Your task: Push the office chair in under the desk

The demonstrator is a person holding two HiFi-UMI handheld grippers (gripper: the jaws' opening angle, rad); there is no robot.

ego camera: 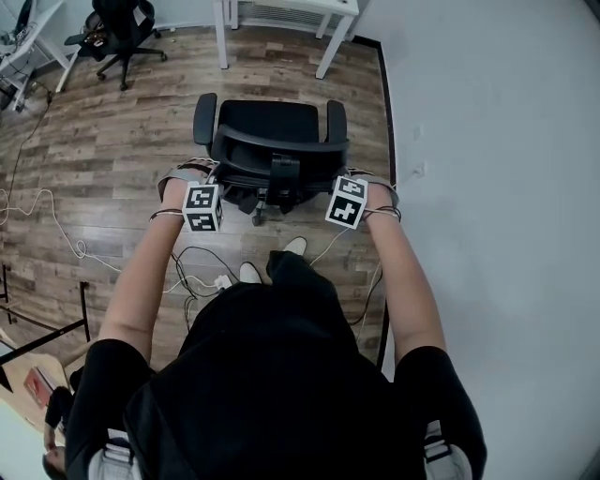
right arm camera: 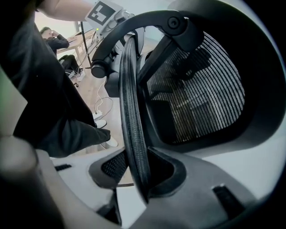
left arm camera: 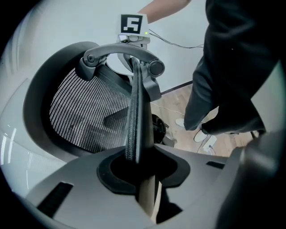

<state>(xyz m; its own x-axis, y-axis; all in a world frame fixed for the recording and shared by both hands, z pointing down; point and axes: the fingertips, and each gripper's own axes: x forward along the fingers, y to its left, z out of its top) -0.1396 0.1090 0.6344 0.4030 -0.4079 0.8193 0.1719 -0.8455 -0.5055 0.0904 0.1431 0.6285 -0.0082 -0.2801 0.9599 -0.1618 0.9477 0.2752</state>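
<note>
your left gripper (ego camera: 190, 176) and right gripper (ego camera: 371, 185) each pinch the office chair (ego camera: 272, 124) by its backrest (ego camera: 281, 148). the chair is not yet under the desk (ego camera: 286, 9); most of the push seems left.

An office-like workroom — wood-look floor (ego camera: 112, 141), a white desk (ego camera: 221, 42) by a plain wall (ego camera: 487, 141), a black office chair (ego camera: 272, 127), another chair (ego camera: 122, 28) behind — loose cables (ego camera: 56, 221) trailing

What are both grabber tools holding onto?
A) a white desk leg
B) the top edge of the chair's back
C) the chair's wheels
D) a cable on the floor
B: the left gripper and right gripper each clamp the black backrest rim.
</note>
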